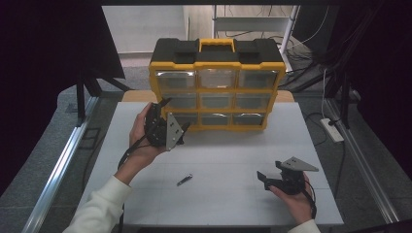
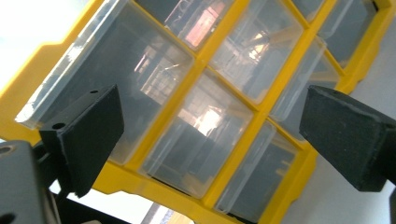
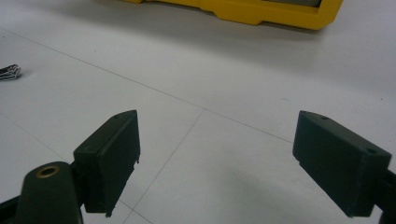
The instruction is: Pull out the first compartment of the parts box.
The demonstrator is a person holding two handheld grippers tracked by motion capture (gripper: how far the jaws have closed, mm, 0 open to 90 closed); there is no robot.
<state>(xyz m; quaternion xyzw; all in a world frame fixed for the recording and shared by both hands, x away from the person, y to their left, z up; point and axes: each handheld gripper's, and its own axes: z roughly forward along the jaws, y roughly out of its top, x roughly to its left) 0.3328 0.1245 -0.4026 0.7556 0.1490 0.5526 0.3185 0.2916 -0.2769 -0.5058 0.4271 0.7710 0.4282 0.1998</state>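
At the far edge of the white table [image 1: 218, 160], your left gripper [image 1: 163, 127] is raised to the lower-left corner of the yellow-and-black plastic organiser cabinet [image 1: 216, 85], its jaws spread wide and holding nothing. You have it tilted, so the grid of clear plastic drawers [image 2: 196, 140] runs diagonally between the black jaws in the left gripper view; that framing suggests you are lining up on one drawer front in the lower rows, though which one cannot yet be told. Your right gripper [image 1: 282, 178] rests low near the table's right front, jaws likewise apart and empty, pointed across bare tabletop toward the cabinet's yellow base [image 3: 261, 11], apparently parked while the left does the work. A small dark, slim object, perhaps a screw or bit [image 1: 184, 180], lies on the table between the two hands, well apart from both; its tip shows at the left margin of the right gripper view. It looks left within reach for dropping into a drawer once one is open.
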